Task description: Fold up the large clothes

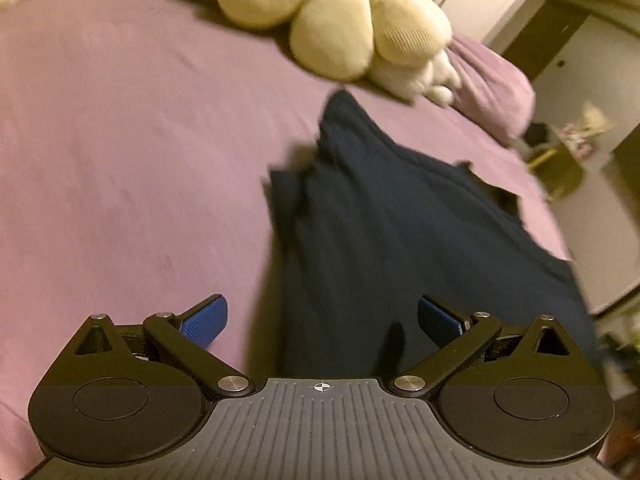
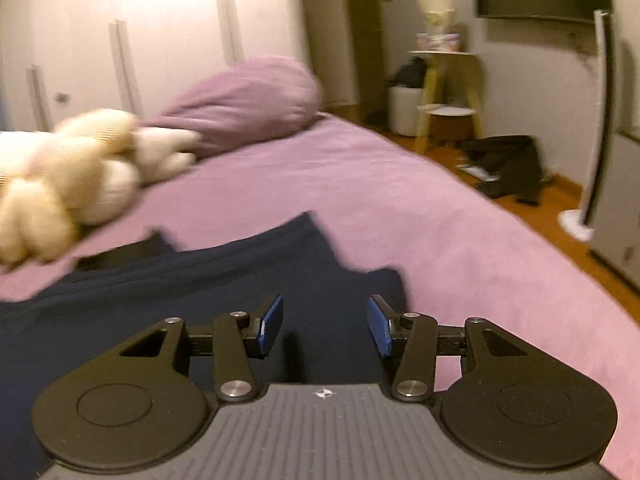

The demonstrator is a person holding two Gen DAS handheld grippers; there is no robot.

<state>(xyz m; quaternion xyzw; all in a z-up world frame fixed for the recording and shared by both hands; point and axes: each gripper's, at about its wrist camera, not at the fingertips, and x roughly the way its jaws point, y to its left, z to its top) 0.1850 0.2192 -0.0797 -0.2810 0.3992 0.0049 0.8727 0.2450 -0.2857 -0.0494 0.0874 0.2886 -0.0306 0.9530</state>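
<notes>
Here a wide bed (image 1: 120,140) under a mauve sheet, smooth and matte, is seen to carry everything. On it a navy garment (image 1: 380,240) lies spread lengthwise, soft knit by the look of it, with loose ridges and an uneven far edge (the blur hides seams and whether it has already been doubled over). It reaches from just under both tools toward the plush toy (image 1: 332,20), cream and tufted, which rests near the mauve pillow (image 2: 248,100), but is not touched by it.

The step in hand is judged to be a repositioning between grasps: nothing is held. The left gripper (image 1: 322,320) hangs over the cloth's near end with its fingers spread wide and empty; the right gripper (image 2: 324,326) is partly parted, also empty, above the garment's right edge.

Next, it is judged, an edge or corner must be picked on each side, the ribbed blue pads (image 2: 380,326) lowered onto a single layer and closed together, so that the fold can be drawn evenly.
</notes>
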